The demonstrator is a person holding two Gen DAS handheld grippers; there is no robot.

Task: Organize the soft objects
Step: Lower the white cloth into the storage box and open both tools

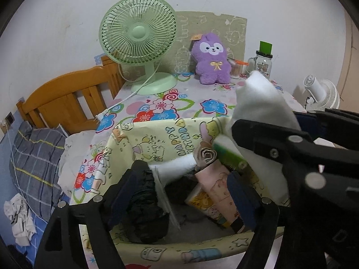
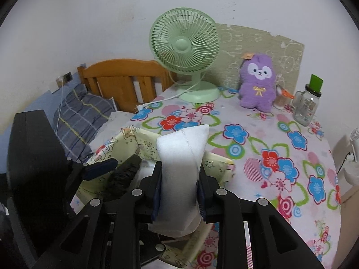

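Right gripper (image 2: pixel 178 192) is clamping a white rolled cloth (image 2: pixel 181 157) upright between its pads, holding it over the near right corner of the yellow cartoon-print storage box (image 1: pixel 157 132). Left gripper (image 1: pixel 179 190) is standing wide inside the box, a black fabric bundle (image 1: pixel 145 201) lying just beside its left finger, unpressed. The box is sitting on the floral tablecloth (image 2: pixel 269 157), near of the green fan (image 2: pixel 184 44).
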